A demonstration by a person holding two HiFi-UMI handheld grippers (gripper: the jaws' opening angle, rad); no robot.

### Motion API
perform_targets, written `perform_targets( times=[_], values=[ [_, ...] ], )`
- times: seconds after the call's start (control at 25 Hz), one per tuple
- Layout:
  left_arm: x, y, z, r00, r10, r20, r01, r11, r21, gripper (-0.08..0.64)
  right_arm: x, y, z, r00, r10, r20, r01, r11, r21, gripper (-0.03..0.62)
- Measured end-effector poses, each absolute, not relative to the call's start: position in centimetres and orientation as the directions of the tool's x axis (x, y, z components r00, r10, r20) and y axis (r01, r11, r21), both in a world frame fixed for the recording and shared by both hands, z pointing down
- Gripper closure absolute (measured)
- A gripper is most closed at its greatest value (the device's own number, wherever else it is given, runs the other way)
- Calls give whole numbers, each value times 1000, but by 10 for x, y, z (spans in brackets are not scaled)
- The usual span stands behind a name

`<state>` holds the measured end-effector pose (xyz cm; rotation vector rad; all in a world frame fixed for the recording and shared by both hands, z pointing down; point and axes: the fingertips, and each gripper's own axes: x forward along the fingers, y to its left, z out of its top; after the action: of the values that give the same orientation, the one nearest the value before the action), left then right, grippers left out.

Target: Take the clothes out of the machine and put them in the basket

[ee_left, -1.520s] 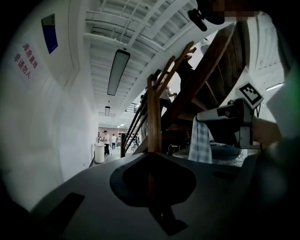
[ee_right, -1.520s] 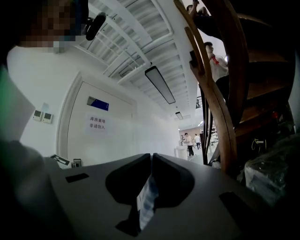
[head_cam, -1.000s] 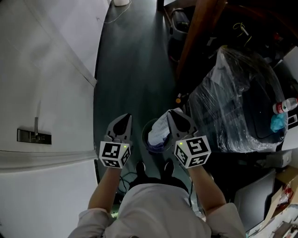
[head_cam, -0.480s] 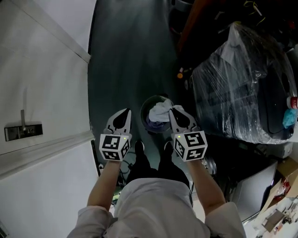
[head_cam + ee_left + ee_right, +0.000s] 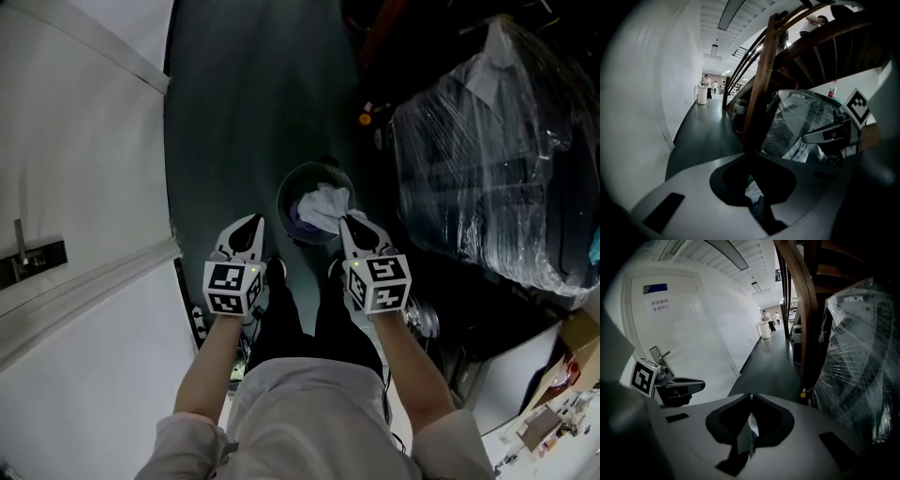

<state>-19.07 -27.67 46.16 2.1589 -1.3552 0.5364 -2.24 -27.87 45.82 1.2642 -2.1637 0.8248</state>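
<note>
Jaws clenched empty on left gripper (image 5: 251, 225) and right gripper (image 5: 350, 223); white cloth (image 5: 323, 201), heaped in centre-frame basket (image 5: 280, 199), could spill over.

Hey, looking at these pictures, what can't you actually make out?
The machine: in no view.
What lies in the basket beneath the white cloth: head view, cloth and dim light cover it.
How much cloth the right gripper grips: its view shows only a pale strip between nearly closed jaws.
The door sign: right gripper view, print too small.
Object under the plastic wrap: head view, glare and folds hide it.
</note>
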Motion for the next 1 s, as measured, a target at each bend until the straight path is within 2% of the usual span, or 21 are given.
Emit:
perform_targets(
  times=[0.48, 1.0],
  values=[
    [-188, -255, 564, 409, -595, 693, -909, -331, 252, 543, -14, -267, 558, -409, -486, 772, -904, 331, -271, 566],
    [-188, -229, 678, 403, -489, 773, -911, -298, 286, 543, -19, -259, 680, -414, -379, 828, -893, 347, -287, 565]
  ],
)
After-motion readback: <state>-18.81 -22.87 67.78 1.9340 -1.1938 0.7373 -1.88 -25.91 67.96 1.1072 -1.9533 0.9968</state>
